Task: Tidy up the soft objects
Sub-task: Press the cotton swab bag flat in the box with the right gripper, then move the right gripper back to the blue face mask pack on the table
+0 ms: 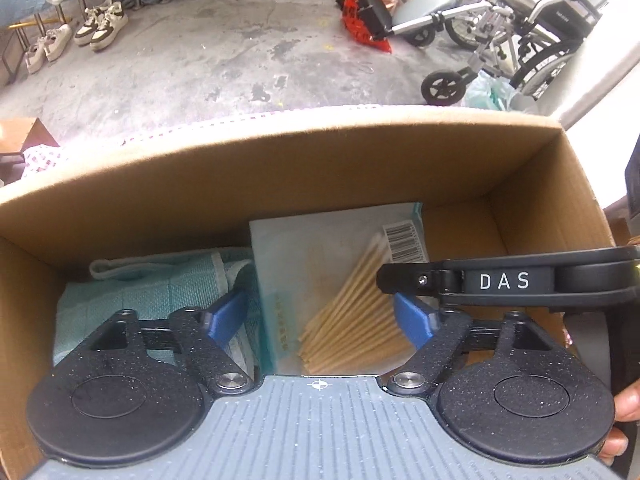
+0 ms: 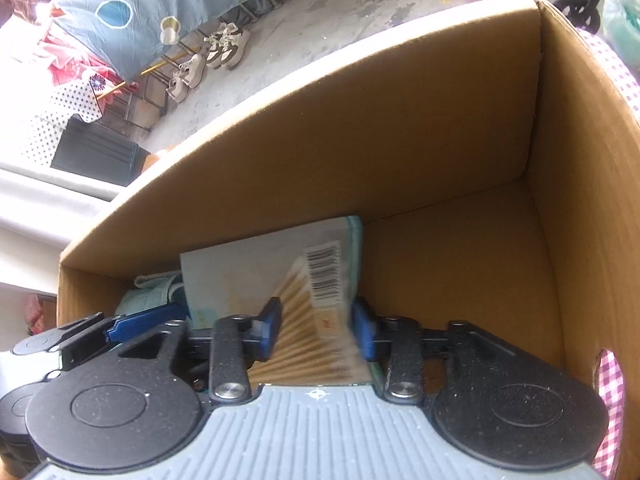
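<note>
An open cardboard box (image 1: 280, 168) (image 2: 360, 140) holds a folded teal towel (image 1: 160, 292) (image 2: 148, 296) on its left. Beside it lies a flat packet of cotton swabs (image 1: 344, 280) (image 2: 248, 280) with a barcode label. My left gripper (image 1: 320, 318) hangs open over the packet, its blue pads (image 1: 226, 316) clear of it on either side. My right gripper (image 2: 317, 330) is above the packet's swab end. Its pads (image 2: 270, 326) stand apart and do not press on the packet. The right gripper's black body (image 1: 504, 280) reaches in from the right in the left wrist view.
The box's right half shows bare cardboard floor (image 2: 460, 280). A pink checked cloth (image 2: 608, 64) lies under the box. Beyond it on the concrete floor are shoes (image 1: 100, 28), a red bag (image 1: 360, 8) and a wheelchair (image 1: 520, 32). A hand (image 1: 624, 404) holds the right gripper.
</note>
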{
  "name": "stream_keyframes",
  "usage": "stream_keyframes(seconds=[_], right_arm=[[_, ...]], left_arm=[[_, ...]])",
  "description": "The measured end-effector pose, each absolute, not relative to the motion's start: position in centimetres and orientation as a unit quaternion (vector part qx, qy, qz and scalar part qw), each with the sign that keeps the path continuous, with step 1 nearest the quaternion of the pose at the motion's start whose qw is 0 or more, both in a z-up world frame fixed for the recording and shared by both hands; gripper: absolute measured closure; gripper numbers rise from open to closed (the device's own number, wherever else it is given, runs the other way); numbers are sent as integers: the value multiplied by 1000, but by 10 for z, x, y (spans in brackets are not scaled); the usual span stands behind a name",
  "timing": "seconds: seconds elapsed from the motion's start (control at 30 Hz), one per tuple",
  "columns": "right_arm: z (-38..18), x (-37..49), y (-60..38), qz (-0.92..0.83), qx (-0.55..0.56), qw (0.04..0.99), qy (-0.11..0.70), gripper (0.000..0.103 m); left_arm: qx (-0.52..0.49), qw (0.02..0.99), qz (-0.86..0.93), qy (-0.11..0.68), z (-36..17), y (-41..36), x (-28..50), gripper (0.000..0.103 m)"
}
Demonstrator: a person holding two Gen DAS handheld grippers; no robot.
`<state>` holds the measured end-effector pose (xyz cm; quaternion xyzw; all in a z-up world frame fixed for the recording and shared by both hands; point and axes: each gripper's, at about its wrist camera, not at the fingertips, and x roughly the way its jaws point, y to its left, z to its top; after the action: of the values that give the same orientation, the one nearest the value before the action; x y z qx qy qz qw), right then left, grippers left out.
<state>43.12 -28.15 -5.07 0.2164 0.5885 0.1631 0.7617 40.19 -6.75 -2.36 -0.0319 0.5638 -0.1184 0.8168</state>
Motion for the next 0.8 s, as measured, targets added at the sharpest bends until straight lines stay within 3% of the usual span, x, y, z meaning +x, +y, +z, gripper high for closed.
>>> stream_keyframes(seconds=[0.2, 0.37, 0.47, 0.8], right_arm=[[-34, 424, -287, 177, 233, 770, 567, 39], [-5, 408, -296, 197, 240, 784, 538, 37], [14, 396, -302, 206, 241, 795, 517, 27], [83, 328, -324, 259, 280, 812, 441, 26]], left_arm=[[-21, 836, -121, 535, 1, -65, 387, 12], [-34, 855, -128, 501, 40, -49, 358, 8], [-46, 870, -126, 474, 67, -35, 338, 6], [-97, 906, -120, 393, 145, 25, 237, 2]])
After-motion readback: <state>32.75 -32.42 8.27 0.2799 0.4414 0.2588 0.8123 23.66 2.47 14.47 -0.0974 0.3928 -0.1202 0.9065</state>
